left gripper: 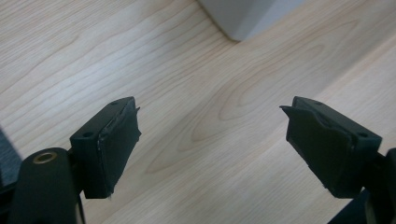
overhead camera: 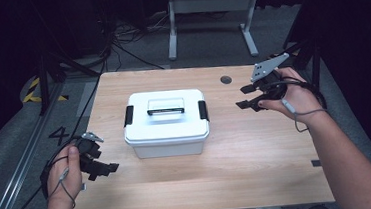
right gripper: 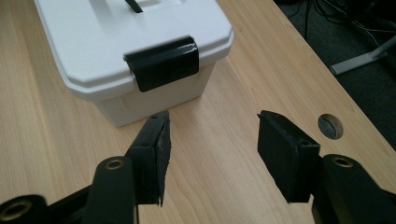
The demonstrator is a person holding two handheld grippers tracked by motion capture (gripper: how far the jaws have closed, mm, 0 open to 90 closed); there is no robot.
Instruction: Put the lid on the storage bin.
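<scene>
A white plastic box (overhead camera: 166, 123) with a lid, a black handle (overhead camera: 165, 109) on top and a black latch (overhead camera: 203, 110) at each end stands in the middle of the wooden table (overhead camera: 238, 165). My right gripper (overhead camera: 243, 96) hovers to the right of the box, open, with nothing between its jaws; it faces the box's right latch (right gripper: 162, 63) from a short way off. My left gripper (overhead camera: 109, 168) is low at the table's left front, open and empty, clear of the box. A corner of the box (left gripper: 247, 16) is seen past its jaws.
A round cable hole (overhead camera: 226, 79) is in the table's far right part. Behind the table stand a white desk frame (overhead camera: 211, 17) and loose cables on the grey floor. A dark rail runs along the floor at left.
</scene>
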